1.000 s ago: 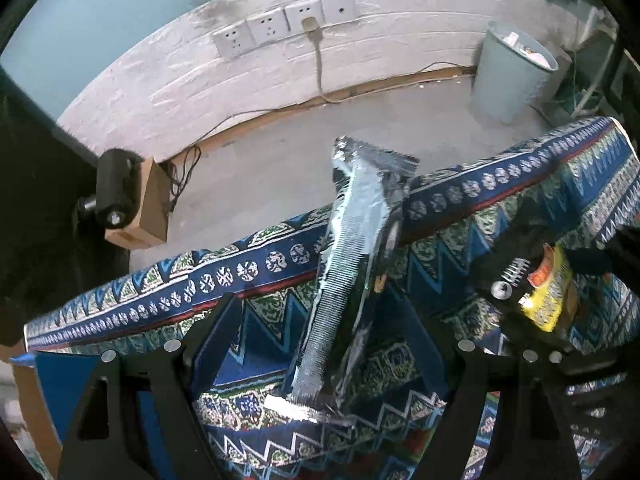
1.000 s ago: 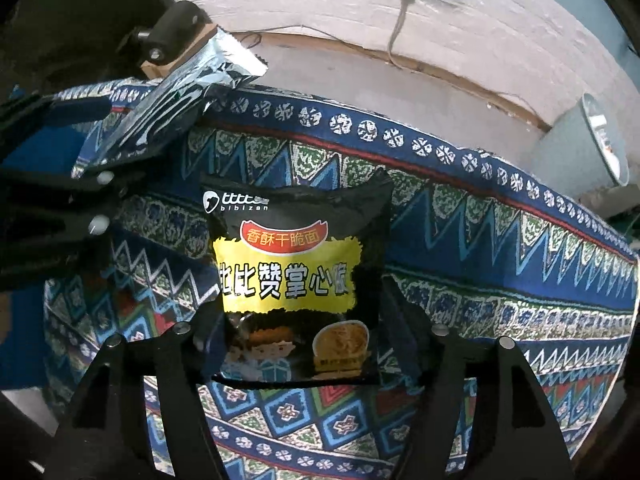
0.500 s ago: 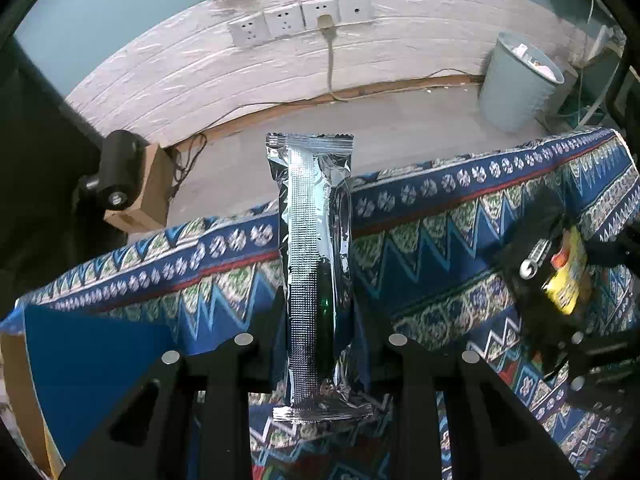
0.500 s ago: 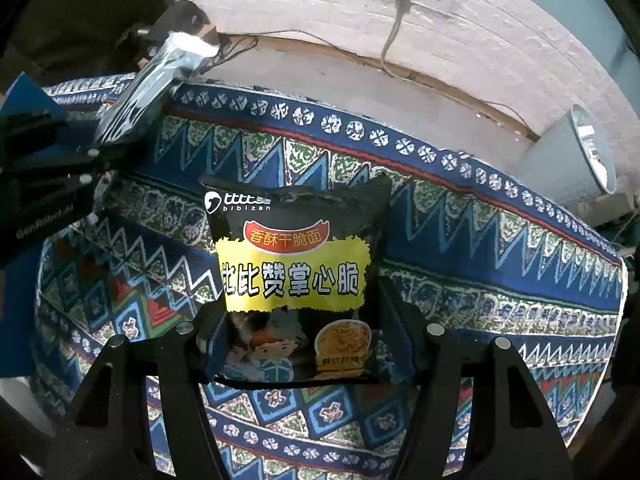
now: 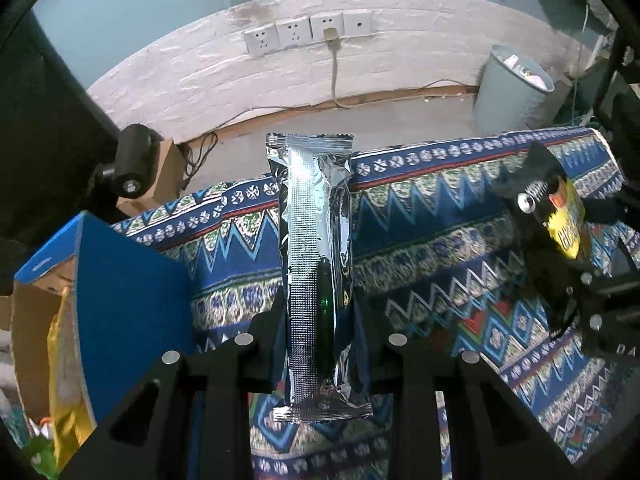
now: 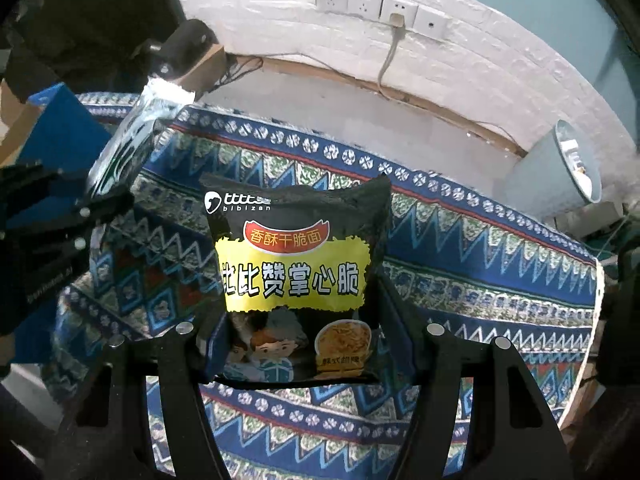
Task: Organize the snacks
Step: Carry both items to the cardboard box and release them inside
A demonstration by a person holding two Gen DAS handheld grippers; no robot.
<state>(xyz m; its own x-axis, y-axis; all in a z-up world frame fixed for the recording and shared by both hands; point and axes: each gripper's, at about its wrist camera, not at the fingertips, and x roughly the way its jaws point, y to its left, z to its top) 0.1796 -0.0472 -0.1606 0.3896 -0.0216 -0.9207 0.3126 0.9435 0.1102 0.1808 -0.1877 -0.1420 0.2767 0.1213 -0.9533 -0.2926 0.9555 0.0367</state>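
My left gripper [image 5: 316, 316] is shut on a long silver foil snack bar [image 5: 310, 240] and holds it upright above the patterned tablecloth [image 5: 420, 240]. My right gripper [image 6: 296, 344] is shut on a black and yellow noodle snack bag [image 6: 296, 276], also held above the cloth. The bag and right gripper show at the right of the left wrist view [image 5: 560, 224]. The silver bar and left gripper show at the left of the right wrist view [image 6: 128, 152]. A blue cardboard box [image 5: 120, 280] stands open at the left with a yellow packet [image 5: 64, 380] inside.
The blue box also shows in the right wrist view [image 6: 52, 132]. Beyond the table's far edge are bare floor, a grey bin [image 5: 512, 88], wall sockets [image 5: 304, 32] and a black camera on a wooden block [image 5: 132, 164].
The left gripper has swung left toward the blue box, which has come into its view. The silver bar has turned from tilted to upright. The right gripper has shifted slightly with its bag.
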